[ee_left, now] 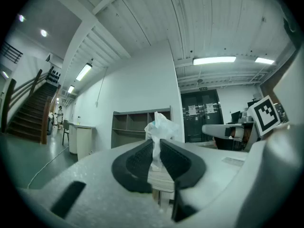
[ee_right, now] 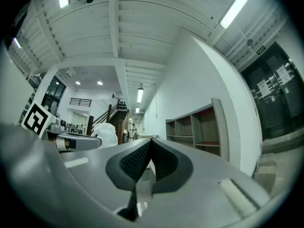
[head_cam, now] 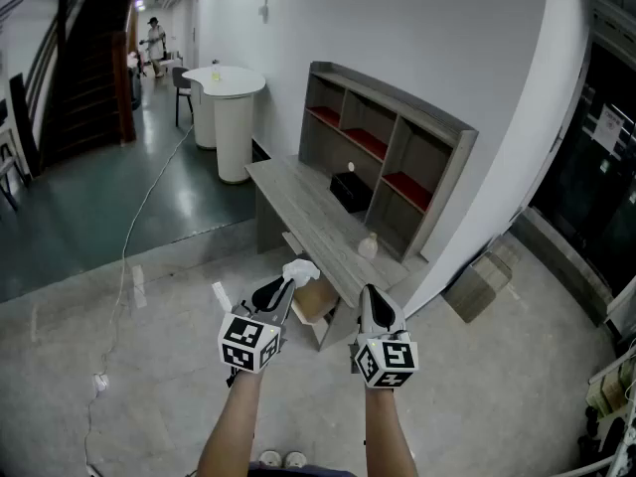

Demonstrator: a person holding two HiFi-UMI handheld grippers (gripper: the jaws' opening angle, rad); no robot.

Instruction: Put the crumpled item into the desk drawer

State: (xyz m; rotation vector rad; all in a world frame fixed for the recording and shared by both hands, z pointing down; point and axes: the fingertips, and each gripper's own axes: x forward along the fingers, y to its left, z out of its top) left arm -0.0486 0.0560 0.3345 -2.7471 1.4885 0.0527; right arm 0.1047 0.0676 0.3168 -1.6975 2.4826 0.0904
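A white crumpled item is pinched between the jaws of my left gripper, which is shut on it; the item sticks up above the pads. It hangs just left of and above the open desk drawer, whose pale wooden inside shows under the grey desk. My right gripper is held beside the drawer's right side, shut with nothing between its jaws. In the right gripper view the crumpled item shows at the left. The left gripper view looks level toward the shelf unit.
A grey shelf unit stands on the desk against the wall, with a black thing and a small pale object in front of it. A cardboard box lies on the floor at right. A white round table stands beyond the desk.
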